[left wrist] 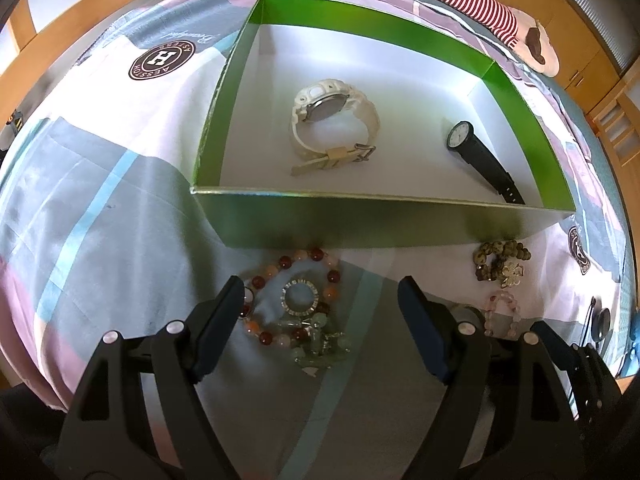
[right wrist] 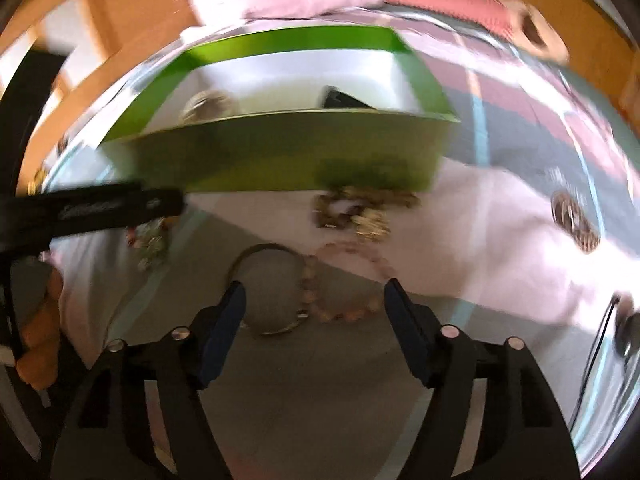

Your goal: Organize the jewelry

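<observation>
Below the green box (left wrist: pixel 400 224) at frame centre, both claws gape empty: left claw (left wrist: pixel 320 300) straddles the red-bead bracelet (left wrist: pixel 296 300), right claw (right wrist: pixel 314 300) the bangle (right wrist: pixel 268 292), apparently lined up to grasp.

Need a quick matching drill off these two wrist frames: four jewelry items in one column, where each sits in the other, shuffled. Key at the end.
Items:
1. white watch
2. black watch
3. red-and-peach bead bracelet
4. pink bead bracelet

Places:
A. on the bedspread, ahead of the open left gripper
B. green box, right side
C. on the bedspread, ahead of the open right gripper
D. green box, middle

Pairs: 1-D, 2-B, 3-A, 4-C
</observation>
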